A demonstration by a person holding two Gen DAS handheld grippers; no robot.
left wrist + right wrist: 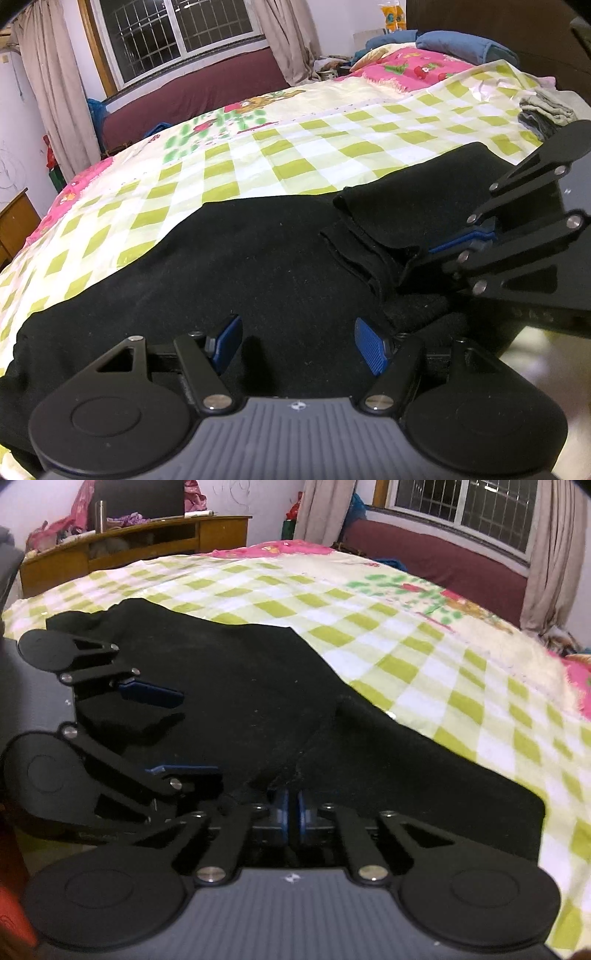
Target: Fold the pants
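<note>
On the left, a wooden desk stands against the far wall. The bed, under a green-and-white checked sheet, fills the middle, and the black pants lie spread along its near edge. The left gripper hovers just above the near-left part of the pants, its blue pads wide apart and holding nothing. To its right, the right gripper is clenched, pads nearly together, pinching a raised fold of the pants; a bunched ridge of cloth runs away from the pads. Far right on the bed lies a grey folded garment, with a blue pillow beyond it.
</note>
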